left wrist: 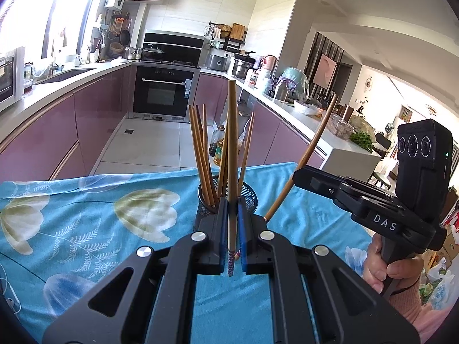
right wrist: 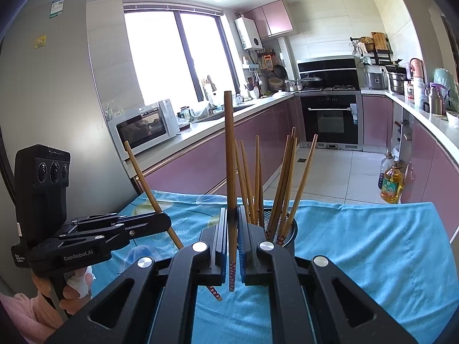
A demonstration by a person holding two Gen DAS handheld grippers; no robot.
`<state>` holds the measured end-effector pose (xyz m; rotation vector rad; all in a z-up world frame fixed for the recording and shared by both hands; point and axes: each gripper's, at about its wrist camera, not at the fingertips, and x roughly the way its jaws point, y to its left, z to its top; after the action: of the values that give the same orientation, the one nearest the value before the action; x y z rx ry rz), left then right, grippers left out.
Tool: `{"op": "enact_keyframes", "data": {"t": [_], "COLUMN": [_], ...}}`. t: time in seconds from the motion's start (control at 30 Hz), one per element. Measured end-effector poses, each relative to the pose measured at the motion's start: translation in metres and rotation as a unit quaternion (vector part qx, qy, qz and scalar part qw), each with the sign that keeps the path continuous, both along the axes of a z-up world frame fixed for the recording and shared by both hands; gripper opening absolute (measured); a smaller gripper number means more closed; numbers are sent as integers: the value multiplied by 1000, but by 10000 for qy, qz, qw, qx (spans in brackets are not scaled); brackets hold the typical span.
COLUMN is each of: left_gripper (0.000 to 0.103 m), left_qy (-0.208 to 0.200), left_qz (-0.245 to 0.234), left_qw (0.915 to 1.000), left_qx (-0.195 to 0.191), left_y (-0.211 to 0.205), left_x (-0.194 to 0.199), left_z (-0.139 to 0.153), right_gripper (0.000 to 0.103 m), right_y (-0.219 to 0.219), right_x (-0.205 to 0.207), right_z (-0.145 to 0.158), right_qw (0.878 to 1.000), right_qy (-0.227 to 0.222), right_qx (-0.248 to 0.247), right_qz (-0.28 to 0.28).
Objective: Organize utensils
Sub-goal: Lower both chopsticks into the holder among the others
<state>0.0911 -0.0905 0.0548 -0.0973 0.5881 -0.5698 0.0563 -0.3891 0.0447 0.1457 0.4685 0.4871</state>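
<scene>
Grippers, 2, black, each clamped on one chopstick

Left gripper: lower centre of the left wrist view; fingers nearly closed, pinching one wooden chopstick that stands upright, its patterned end hanging below the pads. The same gripper shows at lower left of the right wrist view, its chopstick leaning toward the upper left, patterned end low near frame centre.

Right gripper: lower centre of the right wrist view; fingers nearly closed on one upright chopstick, patterned end below the pads. In the left wrist view it sits at right, gripped by a hand, with its chopstick slanting toward the upper right.

Mesh holder, 1, black, round: stands on the cloth just behind the left gripper's fingertips; in the right wrist view it sits just right of centre, close behind the right gripper.

Chopsticks in the holder: about eight counted in the right wrist view, fanned out, plain ends up; exact count uncertain where they overlap.

Tablecloth, 1, blue with pale tulip print, covering the table.

Oil bottles, 2, on the floor at right of the right wrist view

Oven, 1, built in, upper centre of the left wrist view

Microwave, 1, white, on the counter at left of centre
</scene>
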Motion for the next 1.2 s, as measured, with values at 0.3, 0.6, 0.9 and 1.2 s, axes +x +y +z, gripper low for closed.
{"op": "enact_keyframes", "data": {"t": [0.3, 0.6, 0.9, 1.2], "left_gripper": [7, 7, 7, 7], "left_qy": [-177, -357, -475, -544], "left_qz": [-41, -61, -41, -27], "left_qw": [9998, 9993, 9988, 9985], "left_qx": [-26, -45, -59, -107], "left_y": [-2, -4, -6, -8], "left_x": [-1, -4, -4, 0], "left_z": [17, 33, 45, 53], "right_gripper": [6, 6, 6, 6], "right_y": [-2, -6, -8, -9], "right_x": [2, 7, 13, 22], "right_z": [14, 24, 35, 39], "right_qw": [9999, 9996, 9992, 9991], "right_qy": [-172, -273, -383, -397], "right_qx": [8, 61, 81, 131], "right_qz": [22, 49, 15, -72]}}
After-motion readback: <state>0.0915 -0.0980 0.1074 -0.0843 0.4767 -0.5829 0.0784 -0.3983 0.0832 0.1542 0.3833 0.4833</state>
